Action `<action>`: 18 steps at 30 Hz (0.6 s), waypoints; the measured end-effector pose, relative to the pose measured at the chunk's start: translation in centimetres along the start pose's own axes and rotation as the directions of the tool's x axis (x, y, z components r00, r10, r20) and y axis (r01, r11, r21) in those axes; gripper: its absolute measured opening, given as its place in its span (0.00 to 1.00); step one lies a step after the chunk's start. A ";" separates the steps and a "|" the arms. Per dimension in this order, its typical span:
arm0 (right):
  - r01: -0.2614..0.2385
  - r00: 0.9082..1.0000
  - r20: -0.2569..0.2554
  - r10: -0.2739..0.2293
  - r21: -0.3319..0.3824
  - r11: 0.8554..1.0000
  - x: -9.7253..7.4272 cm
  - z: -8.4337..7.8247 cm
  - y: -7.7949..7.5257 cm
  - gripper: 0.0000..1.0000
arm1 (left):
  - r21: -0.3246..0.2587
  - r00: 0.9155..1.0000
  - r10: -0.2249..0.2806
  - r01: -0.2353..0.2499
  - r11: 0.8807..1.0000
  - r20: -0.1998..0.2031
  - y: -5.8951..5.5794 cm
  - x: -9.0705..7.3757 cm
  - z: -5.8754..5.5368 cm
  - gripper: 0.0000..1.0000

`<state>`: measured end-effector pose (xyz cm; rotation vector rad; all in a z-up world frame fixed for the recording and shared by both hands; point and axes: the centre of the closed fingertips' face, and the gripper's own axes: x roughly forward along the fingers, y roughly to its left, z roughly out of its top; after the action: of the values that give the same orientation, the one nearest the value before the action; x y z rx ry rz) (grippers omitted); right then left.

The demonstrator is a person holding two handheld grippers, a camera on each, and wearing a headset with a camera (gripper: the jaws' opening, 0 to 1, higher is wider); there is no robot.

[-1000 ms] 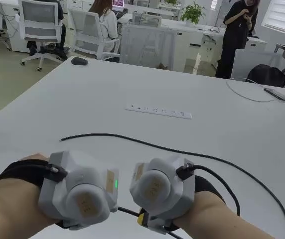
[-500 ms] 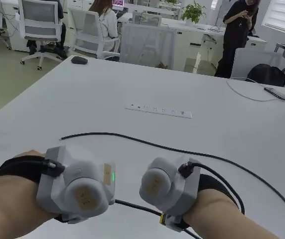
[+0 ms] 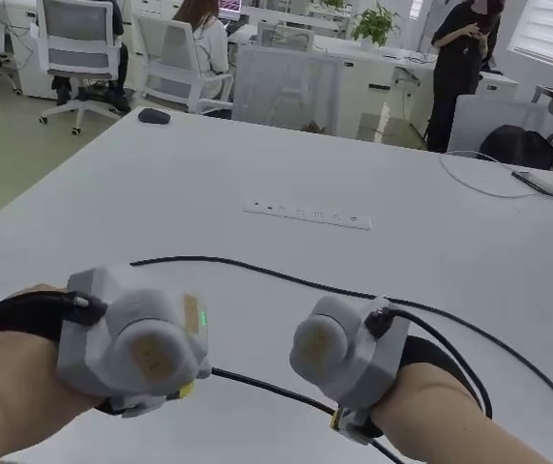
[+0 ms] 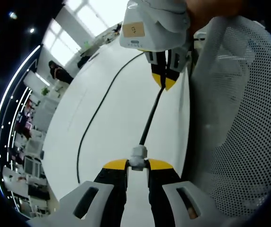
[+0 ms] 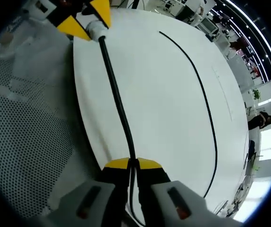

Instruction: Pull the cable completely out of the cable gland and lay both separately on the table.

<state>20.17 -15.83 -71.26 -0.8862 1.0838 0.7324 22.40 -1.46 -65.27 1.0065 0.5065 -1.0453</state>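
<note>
Pinching the white gland (image 4: 138,156) between its yellow tips, the left gripper (image 4: 138,164) is closed on it. The right gripper (image 5: 131,164) is clamped on the black cable (image 5: 116,94). Cable not yet out of the gland.

Left gripper view: gland up close, cable running straight from it to the right gripper's tips at the top.

Right gripper view: gland small and far, held in the left gripper's tips at top left. The cable passes between this gripper's own jaws and on behind them.

Head view: jaws and gland hidden under the gripper bodies, a short stretch of cable spanning between them. This view also gives the strip (image 3: 307,217) lying flat on the bench (image 3: 257,155). Both grippers sit well on the near side of the strip, held apart from each other. The cable's slack curves over the bench between strip and grippers, not touching the strip. Mouse (image 3: 153,118) lies well beyond the strip, to its left.
</note>
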 end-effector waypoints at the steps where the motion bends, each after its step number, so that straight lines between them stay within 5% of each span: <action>1: -0.001 1.000 0.002 0.001 0.004 1.000 0.0 0.0 0.0 0.04 | -0.003 1.000 -0.001 0.001 1.000 0.002 0.0 0.0 0.0 0.16; 4: 0.012 0.998 -0.058 -0.012 0.007 1.000 0.1 -1.4 -0.5 0.04 | -0.010 0.999 0.028 -0.028 1.000 -0.021 0.7 -0.2 -0.6 0.16; 11: 0.020 0.999 -0.043 -0.017 0.072 0.997 -0.1 -1.9 -1.3 0.04 | -0.034 0.998 0.047 -0.048 0.998 -0.037 1.2 -0.3 -1.1 0.16; 18: 0.017 1.000 0.004 -0.017 0.052 0.999 -0.6 -0.2 -0.6 0.04 | -0.011 0.999 0.027 -0.027 1.000 -0.026 0.7 -0.2 -0.8 0.16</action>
<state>20.40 -16.35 -70.54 -0.8484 1.0855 0.6886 22.99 -0.62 -65.21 1.0149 0.5184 -1.0055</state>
